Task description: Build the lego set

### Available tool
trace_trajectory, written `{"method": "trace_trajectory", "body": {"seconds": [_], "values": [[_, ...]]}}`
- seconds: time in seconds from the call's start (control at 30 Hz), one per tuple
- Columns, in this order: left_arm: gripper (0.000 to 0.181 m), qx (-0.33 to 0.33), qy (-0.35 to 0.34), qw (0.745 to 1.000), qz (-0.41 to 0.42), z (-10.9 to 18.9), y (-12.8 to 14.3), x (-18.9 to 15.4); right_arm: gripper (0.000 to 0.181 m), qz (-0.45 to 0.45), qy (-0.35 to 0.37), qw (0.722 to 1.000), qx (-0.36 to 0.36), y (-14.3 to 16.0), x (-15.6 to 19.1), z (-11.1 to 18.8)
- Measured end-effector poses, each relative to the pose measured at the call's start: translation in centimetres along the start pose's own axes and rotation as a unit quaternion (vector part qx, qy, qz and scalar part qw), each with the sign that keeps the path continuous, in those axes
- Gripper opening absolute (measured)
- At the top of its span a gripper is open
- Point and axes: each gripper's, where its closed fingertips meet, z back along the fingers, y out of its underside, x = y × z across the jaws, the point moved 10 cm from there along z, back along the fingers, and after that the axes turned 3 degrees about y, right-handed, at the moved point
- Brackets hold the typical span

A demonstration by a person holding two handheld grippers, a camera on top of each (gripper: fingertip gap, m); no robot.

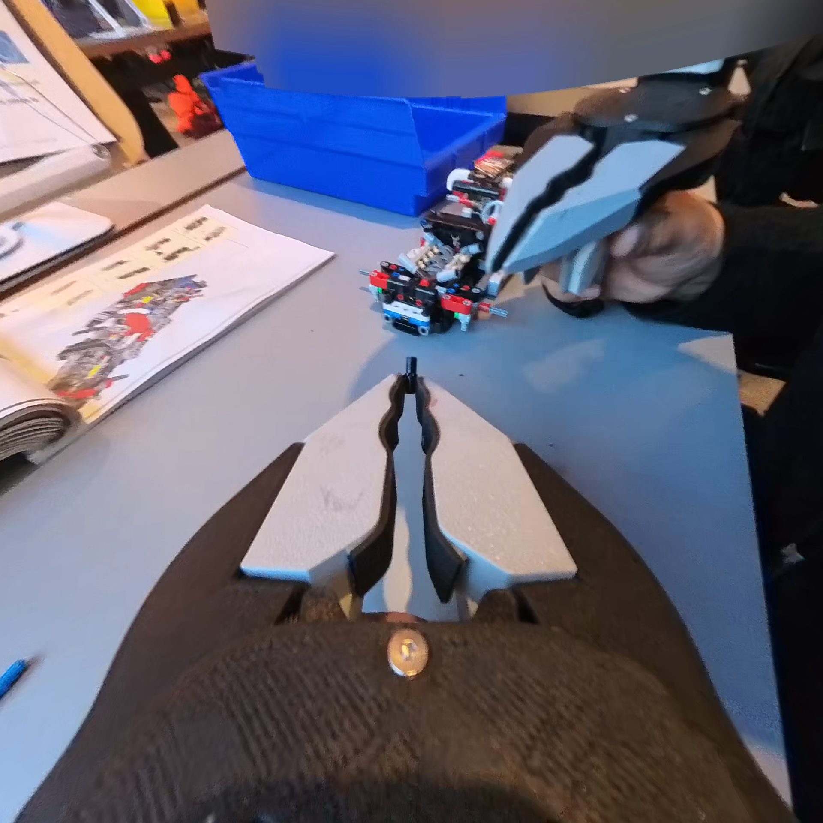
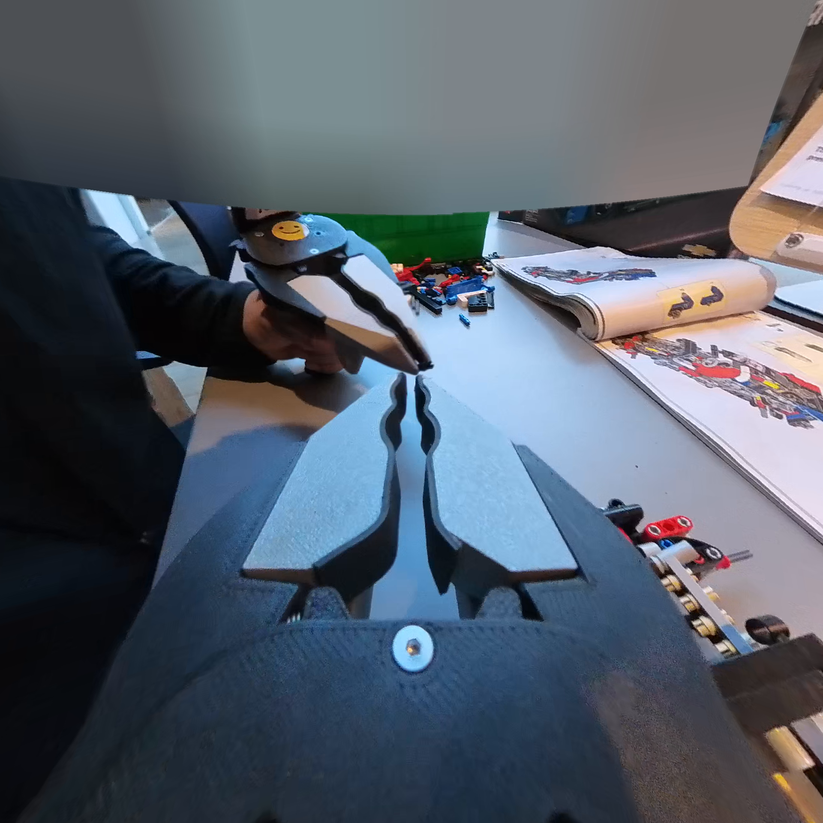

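Observation:
My left gripper (image 1: 410,382) is shut on a small black pin (image 1: 410,368) that sticks out past its tips, held above the grey table. The part-built lego model (image 1: 427,271), black with red, blue and white parts, stands on the table ahead of it. My right gripper (image 2: 410,378) has its tips almost together with nothing between them. In the left wrist view the right gripper (image 1: 496,267) hovers at the model's right side. In the right wrist view the left gripper (image 2: 421,367) with the pin (image 2: 428,365) is just beyond my tips, and the model (image 2: 686,561) lies at lower right.
An open instruction booklet (image 1: 156,303) lies left of the model. A blue bin (image 1: 356,133) stands behind it. A pile of loose lego pieces (image 2: 450,285) lies in front of a green bin (image 2: 436,236). A person's dark sleeve (image 2: 111,311) is along the table's edge. Across from one pair of fingers to the other is roughly 6 centimeters.

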Motion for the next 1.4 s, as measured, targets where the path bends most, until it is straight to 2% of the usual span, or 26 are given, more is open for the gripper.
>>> {"method": "trace_trajectory", "body": {"seconds": [0.07, 0.17, 0.47, 0.63, 0.9, 1.13, 1.4], "values": [[0.002, 0.029, 0.059, 0.998, 0.013, -0.7, 0.1, -0.7, 0.001, -0.004, -0.003, 1.000, 0.006, 0.1, -0.1, -0.1], [0.001, 0.019, 0.093, 0.995, 0.022, -0.6, 0.0, -1.9, 0.005, 0.012, -0.049, 0.999, 0.020, 0.1, 0.6, -0.2], [0.002, 0.023, 0.099, 0.994, -0.051, 1.3, 0.2, -4.4, 0.004, 0.062, -0.083, 0.991, 0.081, 0.2, 3.4, -1.7], [0.002, -0.016, 0.114, 0.992, -0.045, 2.0, 0.1, -4.7, 0.005, 0.064, -0.092, 0.989, 0.096, 0.3, 4.1, -2.2], [0.002, -0.036, 0.119, 0.991, -0.055, 1.8, 0.3, -4.7, 0.000, 0.044, -0.103, 0.991, 0.075, 0.6, 4.2, -2.2], [0.002, -0.019, 0.118, 0.991, -0.058, 0.8, 0.1, -3.6, 0.000, 0.076, -0.084, 0.991, 0.076, 0.6, 3.1, -2.3], [0.002, -0.036, 0.138, 0.989, -0.024, 0.1, -1.0, -2.6, 0.000, 0.025, -0.082, 0.996, 0.033, 0.2, 1.9, -1.6]]}}
